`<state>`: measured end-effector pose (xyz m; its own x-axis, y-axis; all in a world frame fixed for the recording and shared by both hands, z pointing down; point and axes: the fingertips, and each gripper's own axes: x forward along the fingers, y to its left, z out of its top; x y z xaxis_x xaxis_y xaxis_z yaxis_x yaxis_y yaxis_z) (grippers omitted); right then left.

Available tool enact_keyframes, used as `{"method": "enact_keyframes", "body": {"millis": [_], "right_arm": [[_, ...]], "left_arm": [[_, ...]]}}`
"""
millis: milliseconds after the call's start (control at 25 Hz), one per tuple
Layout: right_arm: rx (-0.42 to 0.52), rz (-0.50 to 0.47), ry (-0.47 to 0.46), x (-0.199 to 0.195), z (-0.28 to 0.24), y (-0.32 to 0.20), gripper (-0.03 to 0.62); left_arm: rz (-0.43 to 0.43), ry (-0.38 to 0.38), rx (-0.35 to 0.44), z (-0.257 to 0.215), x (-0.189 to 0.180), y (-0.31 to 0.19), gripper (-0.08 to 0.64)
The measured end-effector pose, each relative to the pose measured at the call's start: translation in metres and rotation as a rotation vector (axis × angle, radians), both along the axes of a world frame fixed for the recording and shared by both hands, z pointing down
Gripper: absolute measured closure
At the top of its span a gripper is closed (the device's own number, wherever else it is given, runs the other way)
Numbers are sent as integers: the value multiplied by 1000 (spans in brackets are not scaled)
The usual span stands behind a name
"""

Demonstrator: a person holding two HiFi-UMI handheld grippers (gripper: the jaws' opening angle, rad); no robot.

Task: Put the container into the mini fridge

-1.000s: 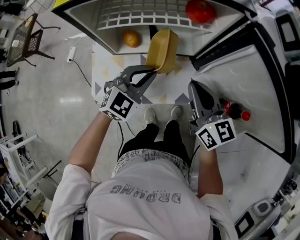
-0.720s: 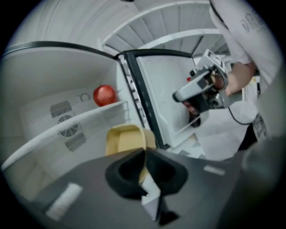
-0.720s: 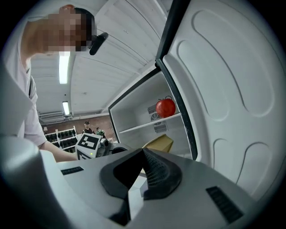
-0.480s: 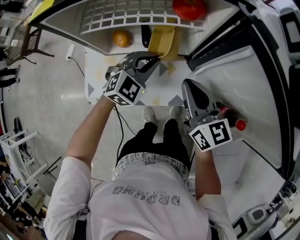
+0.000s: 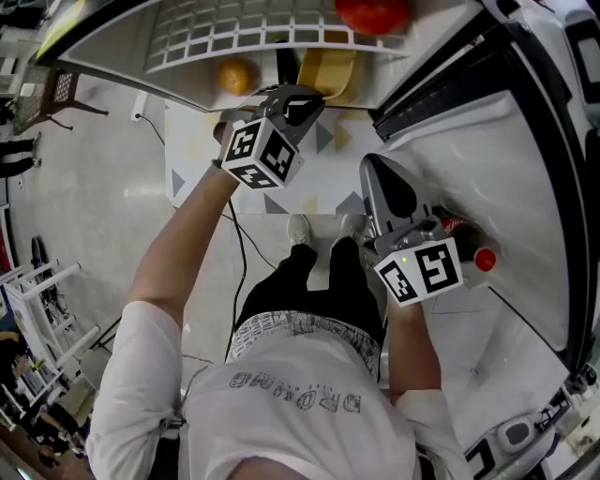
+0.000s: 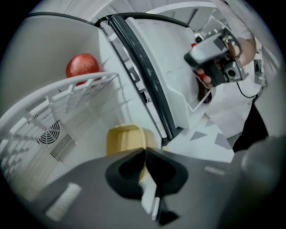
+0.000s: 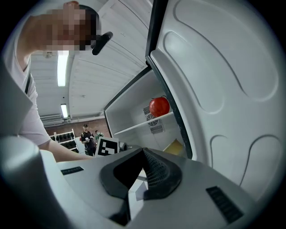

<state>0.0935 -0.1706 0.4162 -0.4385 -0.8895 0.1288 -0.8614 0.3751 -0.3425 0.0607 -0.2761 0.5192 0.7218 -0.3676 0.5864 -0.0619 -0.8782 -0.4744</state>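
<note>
- Mini fridge [image 5: 122,47]: it stands open across the top of the head view, with a white wire shelf [image 5: 234,28] spanning its inside.
- Orange [image 5: 234,75]: it lies below the wire shelf at upper centre-left, just left of the left gripper.
- Left gripper [image 5: 292,101]: it reaches into the lower compartment. In the left gripper view its jaws are drawn together on the near rim of the container, and a pale strip of that rim shows between them.
- Container [image 5: 328,70]: it is yellow and sits inside the fridge under the wire shelf, at the right side of the compartment beside the black door seal. Whether its base rests on the fridge floor cannot be made out.
- Apple [image 5: 373,14]: it is red and sits on the wire shelf at the top edge, above the container.
- Right gripper [image 5: 382,178]: it is held at centre-right, outside the fridge and beside the door. In the right gripper view its jaws are closed tip to tip, with nothing between them.
- Bottle [image 5: 473,255]: it has a red cap and sits in the door shelf, just right of the right gripper.
- Fridge door [image 5: 487,141]: it is swung open and fills the right of the frame.
</note>
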Motion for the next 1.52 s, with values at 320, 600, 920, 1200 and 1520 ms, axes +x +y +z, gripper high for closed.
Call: {"method": "enact_keyframes", "body": {"millis": [320, 600, 920, 1200, 1520], "right_arm": [[-7, 15, -3, 2, 8, -2, 591], [-14, 24, -8, 6, 13, -5, 591], [-21, 23, -3, 11, 15, -6, 591], [-25, 24, -2, 13, 16, -7, 591], [-28, 22, 3, 13, 16, -8, 591]], "left_arm": [[42, -170, 77, 30, 11, -17, 541], [54, -260, 125, 45, 23, -29, 541], [76, -326, 134, 61, 33, -32, 541], [82, -319, 136, 65, 39, -33, 537], [91, -309, 122, 68, 44, -33, 525]]}}
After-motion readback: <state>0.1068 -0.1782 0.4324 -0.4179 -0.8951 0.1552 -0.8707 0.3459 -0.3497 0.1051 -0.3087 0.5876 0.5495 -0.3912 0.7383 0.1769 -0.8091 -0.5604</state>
